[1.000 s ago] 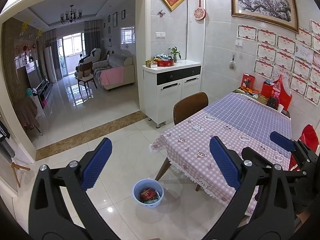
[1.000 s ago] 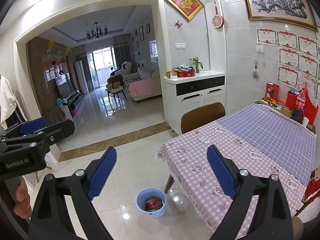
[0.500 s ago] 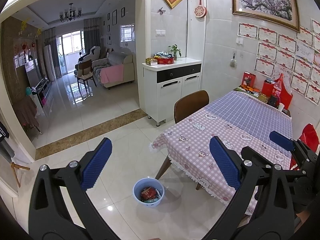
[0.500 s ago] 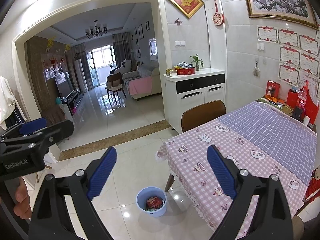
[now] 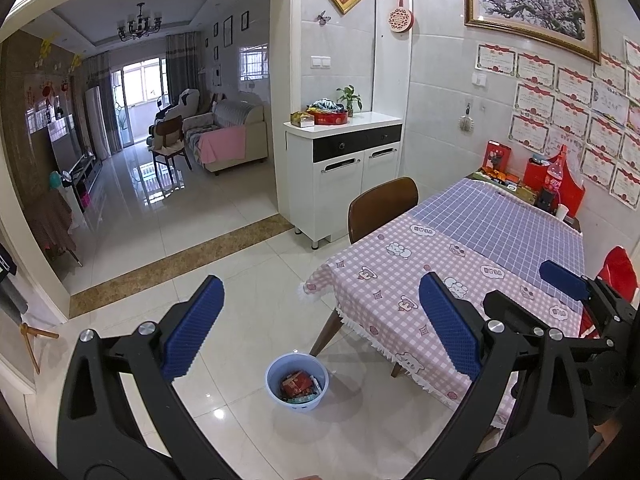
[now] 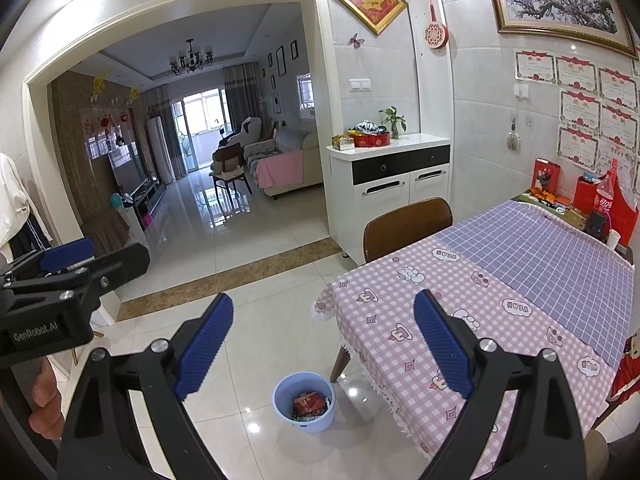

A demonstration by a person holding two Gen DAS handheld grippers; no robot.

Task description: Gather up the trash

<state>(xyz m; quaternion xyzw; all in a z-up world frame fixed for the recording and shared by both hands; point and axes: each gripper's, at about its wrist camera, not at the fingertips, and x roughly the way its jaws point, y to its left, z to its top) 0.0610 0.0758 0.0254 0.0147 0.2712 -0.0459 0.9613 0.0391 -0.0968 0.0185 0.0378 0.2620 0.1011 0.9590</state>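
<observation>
- Trash (image 5: 298, 386) lies inside the blue bin (image 5: 276, 374) on the floor, below and ahead of both tools, beside the table (image 5: 440, 276) corner.
- Left gripper (image 5: 320, 328): jaws wide apart, holding nothing.
- Right gripper (image 6: 323, 344): jaws wide apart, holding nothing.

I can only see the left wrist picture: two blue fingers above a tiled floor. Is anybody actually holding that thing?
Observer: Yes. The right wrist view shows a hand wrapped round the handle of the left gripper.
Visitor: Is anything written on it?
Observer: A label on its side reads GenRobot.AI.
Visitor: And what is further left, past my picture's edge?
Observer: A white garment hangs at the far left of the right wrist view.
</observation>
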